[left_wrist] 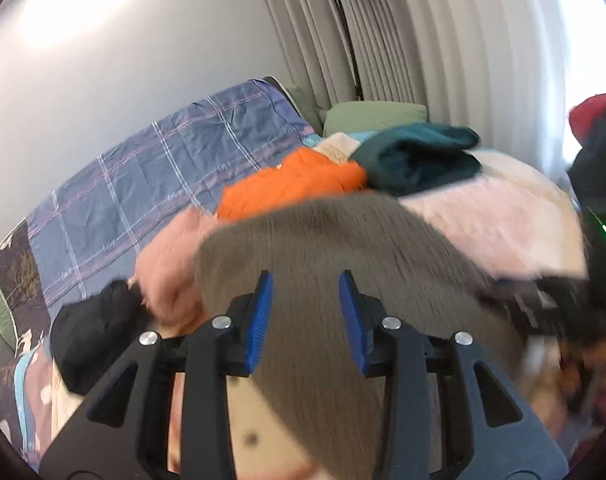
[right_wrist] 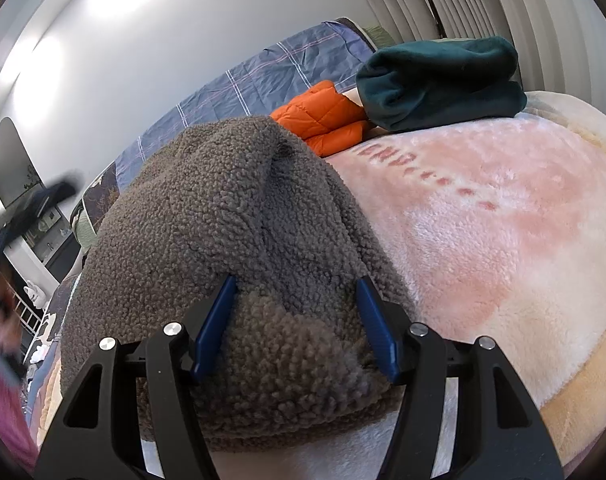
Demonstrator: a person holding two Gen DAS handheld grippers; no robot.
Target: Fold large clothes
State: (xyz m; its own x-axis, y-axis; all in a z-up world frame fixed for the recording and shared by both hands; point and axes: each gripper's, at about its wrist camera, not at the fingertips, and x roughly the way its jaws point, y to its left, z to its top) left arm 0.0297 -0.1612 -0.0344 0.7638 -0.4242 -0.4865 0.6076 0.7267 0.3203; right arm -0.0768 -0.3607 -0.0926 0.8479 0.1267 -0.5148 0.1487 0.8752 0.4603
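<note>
While both jaws grip the brown fleece (right_wrist: 223,208), pink blanket (right_wrist: 483,208) bare rightward, orange jacket (right_wrist: 323,116) behind.

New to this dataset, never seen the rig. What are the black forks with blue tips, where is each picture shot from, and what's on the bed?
There is no robot. A person holds a two-finger gripper in each hand, and a fisheye camera on each looks forward along its blue-padded fingers.

The left wrist view shows the left gripper, blurred, with the brown-grey fleece garment between its fingers; whether they press on it I cannot tell.

The right wrist view shows the right gripper with its fingers around a bunched part of the same fleece.

On the pink and cream plush blanket lie a folded orange puffer jacket and a folded dark teal fleece. A blue checked cover lies beyond.
</note>
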